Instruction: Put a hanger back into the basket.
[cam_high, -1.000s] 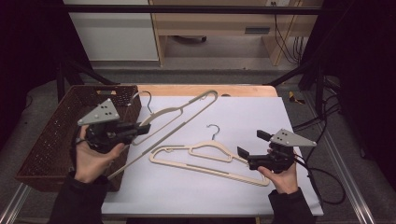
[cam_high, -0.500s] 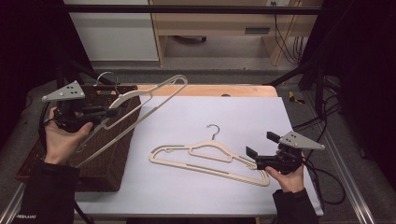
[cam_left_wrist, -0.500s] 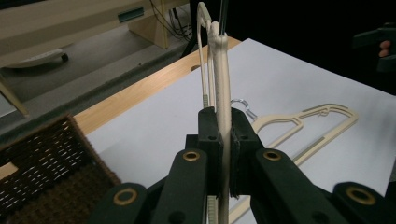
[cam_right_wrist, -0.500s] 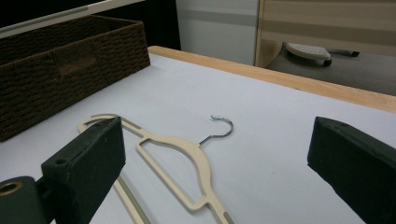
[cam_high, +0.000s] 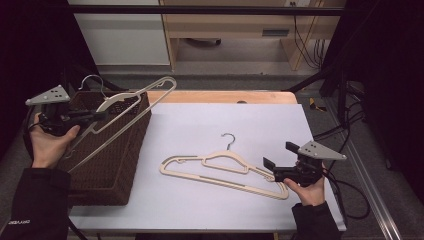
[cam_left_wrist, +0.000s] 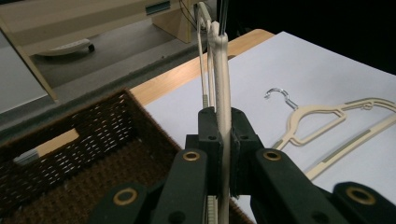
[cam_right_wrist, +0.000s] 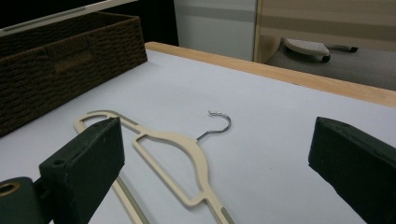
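Note:
My left gripper (cam_high: 101, 115) is shut on a cream plastic hanger (cam_high: 116, 102) and holds it tilted in the air above a brown wicker basket (cam_high: 112, 167) at the table's left edge. In the left gripper view the jaws (cam_left_wrist: 223, 123) pinch the hanger's flat bar (cam_left_wrist: 221, 70) edge-on. A second cream hanger (cam_high: 220, 167) with a metal hook lies flat on the white table cover. My right gripper (cam_high: 279, 156) stands open just right of that hanger's end. In the right gripper view this hanger (cam_right_wrist: 187, 149) lies between and beyond the wide-apart jaws (cam_right_wrist: 217, 135).
The white cover (cam_high: 225, 125) spans the table, with a bare wooden strip (cam_high: 225, 96) along the far edge. The basket (cam_right_wrist: 60, 60) stands at the left. Cables (cam_high: 350, 130) hang off the right side. A wooden bench (cam_high: 235, 30) stands on the floor beyond.
My left gripper has carried its hanger leftward, from over the table's left part to above the basket. The right gripper and the lying hanger have stayed in place.

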